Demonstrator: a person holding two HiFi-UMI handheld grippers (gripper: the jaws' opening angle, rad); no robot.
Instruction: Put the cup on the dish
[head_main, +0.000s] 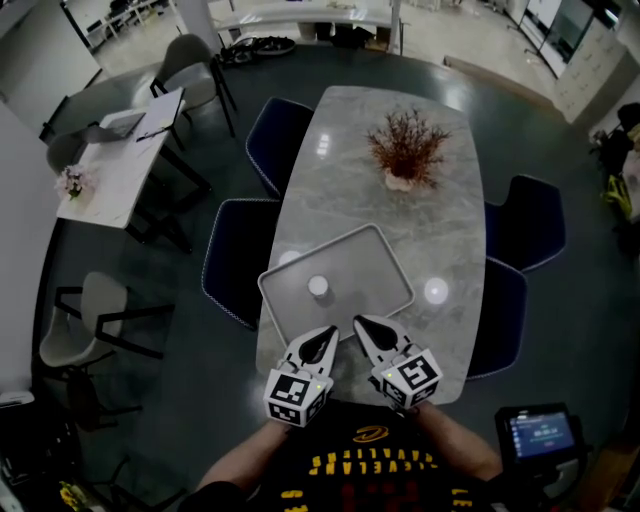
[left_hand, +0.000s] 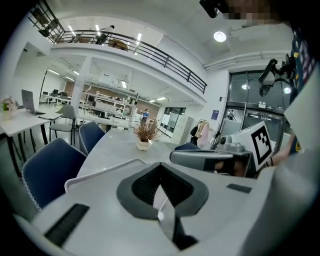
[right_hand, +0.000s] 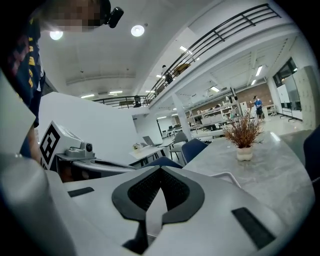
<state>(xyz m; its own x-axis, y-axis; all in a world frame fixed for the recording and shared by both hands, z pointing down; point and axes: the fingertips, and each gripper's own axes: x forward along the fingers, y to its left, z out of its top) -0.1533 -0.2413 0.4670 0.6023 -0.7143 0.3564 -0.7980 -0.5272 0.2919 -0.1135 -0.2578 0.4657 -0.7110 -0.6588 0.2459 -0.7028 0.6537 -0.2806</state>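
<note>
The cup (head_main: 318, 287) is sitting upright on the tray (head_main: 375, 265), which seems to be serving as the dish, so placement is looking done. The left gripper (head_main: 329, 334) and right gripper (head_main: 361, 323) are hovering near the tray's front edge, both clenched on nothing.

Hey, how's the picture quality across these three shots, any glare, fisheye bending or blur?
Head view: strong fisheye, dark corners, dim overall, with white glare spots on the table beside the tray. Left gripper view: the railing bows, a ceiling lamp blows out, and the left gripper looks soft up close. Right gripper view: same bending, bright lamps overhead, right gripper soft, the plant fairly sharp.
</note>
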